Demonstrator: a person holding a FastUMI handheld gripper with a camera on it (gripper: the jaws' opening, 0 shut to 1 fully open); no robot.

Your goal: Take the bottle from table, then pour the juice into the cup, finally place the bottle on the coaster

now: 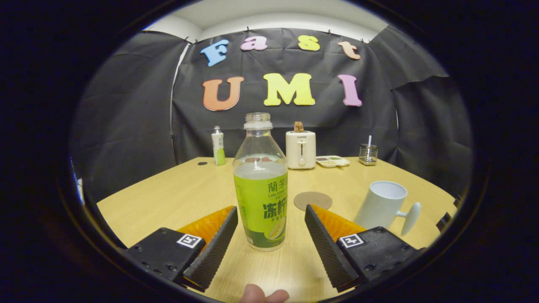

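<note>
The gripper (271,219) stands open, its two fingers spread to either side of the clear plastic bottle with a green label (261,185) and touching it on neither side. The bottle stands upright and uncapped on the pale wooden table (168,198), its long axis vertical, between the fingertips. Beyond the bottle lies the round brown coaster (312,200); right of the bottle stands the white ceramic cup (383,206). Closing the fingers should grip the bottle.
</note>
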